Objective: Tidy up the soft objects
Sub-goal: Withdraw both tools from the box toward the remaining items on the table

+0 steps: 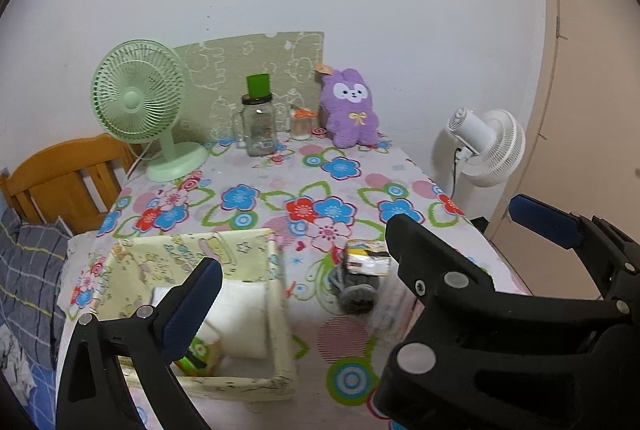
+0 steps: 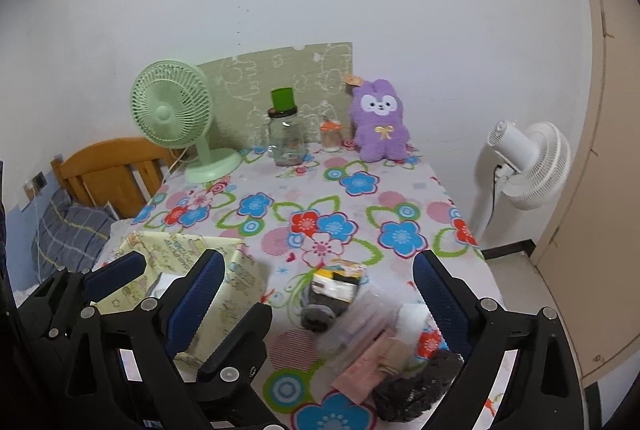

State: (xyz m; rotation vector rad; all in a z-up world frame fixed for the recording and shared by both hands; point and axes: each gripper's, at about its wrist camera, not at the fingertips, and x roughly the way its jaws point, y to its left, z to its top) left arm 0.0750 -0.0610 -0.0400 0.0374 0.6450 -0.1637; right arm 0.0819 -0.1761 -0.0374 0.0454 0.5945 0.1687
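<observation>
A pale yellow fabric box (image 1: 276,310) stands at the near left of the flowered table (image 1: 280,186); white folded cloth (image 1: 240,322) lies inside it. It also shows in the right wrist view (image 2: 240,278). A pack of grey socks (image 2: 332,290) lies mid-table, and also shows in the left wrist view (image 1: 360,282). A clear packet, a pink cloth (image 2: 368,366) and a dark fuzzy item (image 2: 416,390) lie at the near edge. A purple plush rabbit (image 2: 378,120) sits at the back. My left gripper (image 1: 304,250) is open above the box. My right gripper (image 2: 316,270) is open above the socks.
A green desk fan (image 1: 140,102), a glass jar with a green cup on top (image 1: 258,122) and a small jar (image 1: 302,122) stand at the back. A white floor fan (image 2: 528,166) stands right of the table. A wooden bed frame (image 1: 60,178) is at the left.
</observation>
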